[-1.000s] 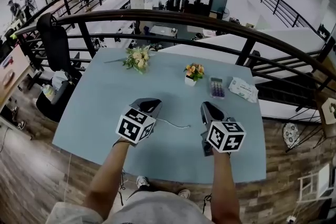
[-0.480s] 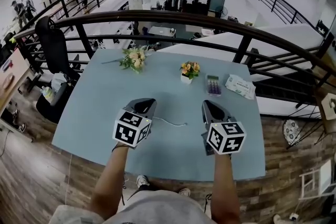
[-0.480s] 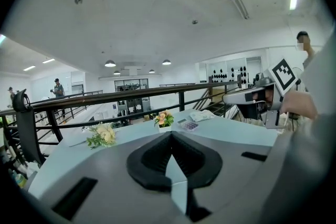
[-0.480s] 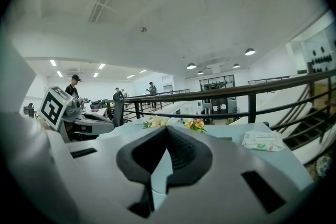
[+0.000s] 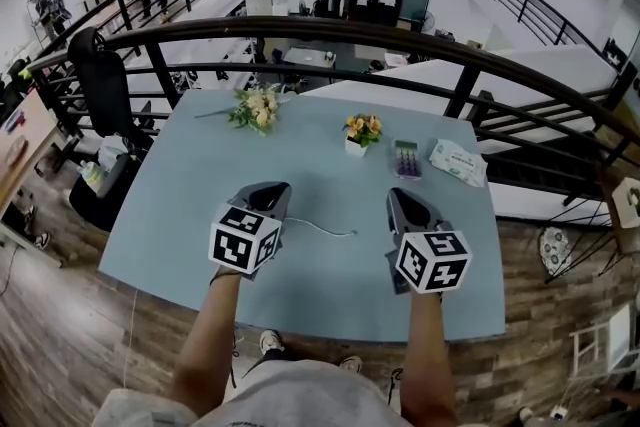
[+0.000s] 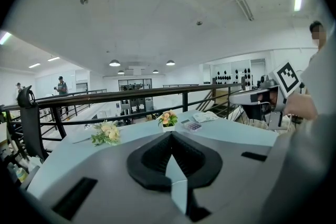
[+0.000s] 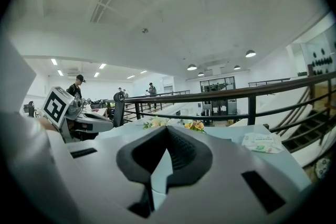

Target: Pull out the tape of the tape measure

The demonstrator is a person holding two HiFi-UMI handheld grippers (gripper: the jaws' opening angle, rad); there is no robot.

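No tape measure case shows in any view. A thin pale cord or strip (image 5: 322,230) lies on the blue table (image 5: 190,185), running from beside my left gripper toward the middle. My left gripper (image 5: 270,191) hovers over the near half of the table, shut, with nothing between its jaws (image 6: 170,136). My right gripper (image 5: 400,199) is level with it to the right, also shut and empty (image 7: 167,131). Each gripper appears side-on in the other's view: the right gripper (image 6: 260,99) and the left gripper (image 7: 79,113).
At the table's far side lie a loose bouquet (image 5: 256,107), a small potted flower (image 5: 362,131), a calculator (image 5: 405,159) and a wipes pack (image 5: 458,162). A dark curved railing (image 5: 400,40) runs behind the table. A black chair (image 5: 100,85) stands at the left.
Both grippers stay almost where they were. The left gripper's marker cube has shifted slightly to the left and rolled a little.
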